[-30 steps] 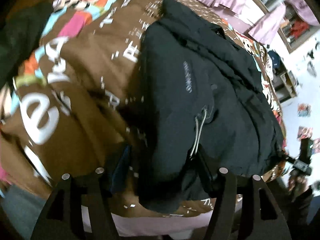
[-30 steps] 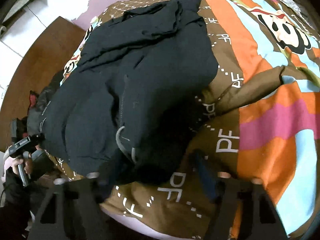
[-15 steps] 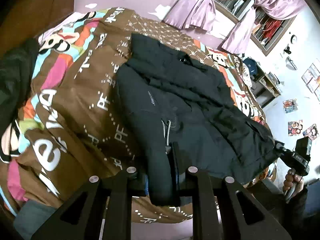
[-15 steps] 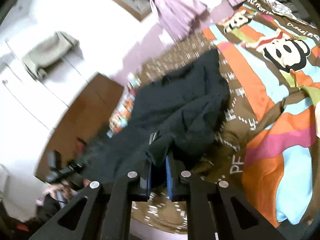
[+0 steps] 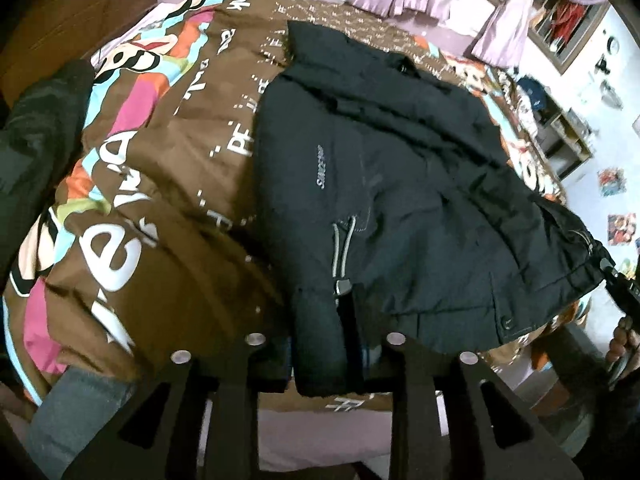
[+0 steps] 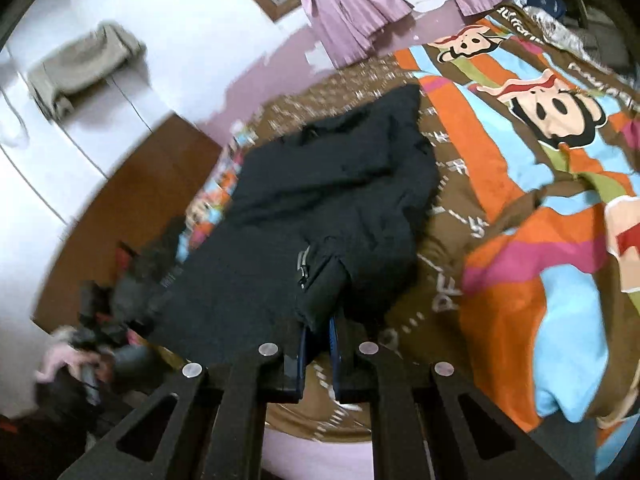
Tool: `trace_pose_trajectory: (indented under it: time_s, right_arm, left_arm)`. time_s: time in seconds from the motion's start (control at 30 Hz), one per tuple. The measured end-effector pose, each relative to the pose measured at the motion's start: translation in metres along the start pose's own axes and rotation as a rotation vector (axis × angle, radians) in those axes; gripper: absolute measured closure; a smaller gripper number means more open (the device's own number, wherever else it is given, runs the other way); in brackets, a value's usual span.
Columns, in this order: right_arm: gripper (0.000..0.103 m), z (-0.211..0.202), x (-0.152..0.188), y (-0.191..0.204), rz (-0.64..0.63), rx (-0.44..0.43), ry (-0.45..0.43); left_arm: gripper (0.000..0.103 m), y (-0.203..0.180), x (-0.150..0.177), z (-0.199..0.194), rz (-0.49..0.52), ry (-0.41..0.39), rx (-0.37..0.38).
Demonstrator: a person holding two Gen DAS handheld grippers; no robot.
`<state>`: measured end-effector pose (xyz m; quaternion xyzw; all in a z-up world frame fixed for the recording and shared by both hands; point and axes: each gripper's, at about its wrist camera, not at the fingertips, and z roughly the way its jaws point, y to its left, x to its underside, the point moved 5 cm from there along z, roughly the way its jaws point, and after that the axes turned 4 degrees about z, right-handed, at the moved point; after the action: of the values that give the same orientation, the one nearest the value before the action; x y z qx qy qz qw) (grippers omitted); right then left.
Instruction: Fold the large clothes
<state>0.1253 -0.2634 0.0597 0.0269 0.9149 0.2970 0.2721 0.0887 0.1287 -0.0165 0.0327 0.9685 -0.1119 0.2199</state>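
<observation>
Presently: black jacket (image 5: pixel 400 184) spread on patterned bedspread (image 5: pixel 168 184); left tongs (image 5: pixel 324 352) and right tongs (image 6: pixel 318 344) both clenched on its six o'clock hem.

Bed (image 5: pixel 168 264) (image 6: pixel 520 280) — covered by a brown quilt printed with white letters, orange, blue and pink bands and cartoon monkey faces; a pale lilac sheet shows under its near edge.

Lying on it: one black jacket (image 5: pixel 400 184) (image 6: pixel 320 208), spread across the brown part, hem toward the near edge, collar toward the far side. A dark green garment (image 5: pixel 36 140) lies at the bed's left edge — well apart from the jacket.
</observation>
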Motion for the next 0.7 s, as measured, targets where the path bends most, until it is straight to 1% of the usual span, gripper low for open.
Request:
trace_pose_trajectory:
  time_s: [0.03,0.1,0.13,0.2,0.27,0.33,0.37,0.43,0.5,0.63,0.67,0.7]
  right_arm:
    - [0.094,0.002,0.002,-0.002,-0.002,0.006,0.009]
    - [0.094,0.006,0.006,-0.006,-0.003,0.023,0.027]
    - [0.093,0.007,0.007,-0.008,-0.004,0.033,0.032]
    - [0.089,0.008,0.009,-0.01,-0.005,0.061,0.033]
    - [0.08,0.011,0.013,-0.012,-0.01,0.082,0.05]
    - [0.076,0.016,0.017,-0.015,-0.006,0.09,0.078]
    - [0.073,0.02,0.019,-0.018,0.001,0.092,0.093]
    - [0.072,0.023,0.021,-0.024,0.023,0.093,0.111]
    - [0.068,0.025,0.023,-0.03,0.058,0.076,0.124]
    - [0.068,0.034,0.031,-0.039,0.123,0.054,0.171]
    - [0.071,0.035,0.032,-0.039,0.127,0.049,0.174]
    - [0.083,0.035,0.032,-0.037,0.121,0.045,0.17]
  left_arm:
    - [0.075,0.0,0.003,0.001,0.012,0.007,-0.022]
    - [0.071,0.0,0.011,0.002,0.038,0.014,-0.072]
    - [0.071,0.0,0.013,0.002,0.044,0.015,-0.084]
    - [0.07,0.003,0.02,0.004,0.032,0.025,-0.092]
    - [0.065,0.008,0.026,0.004,0.01,0.03,-0.099]
    - [0.053,0.009,0.028,0.001,-0.003,0.026,-0.098]
    - [0.051,0.01,0.027,0.001,-0.01,0.027,-0.089]
    - [0.051,0.01,0.025,0.002,-0.029,0.037,-0.054]
    - [0.051,0.011,0.025,0.009,-0.049,0.058,-0.014]
    - [0.052,0.018,0.026,0.021,-0.104,0.104,0.056]
    - [0.052,0.019,0.026,0.022,-0.115,0.102,0.067]
    - [0.055,0.02,0.025,0.02,-0.118,0.092,0.08]
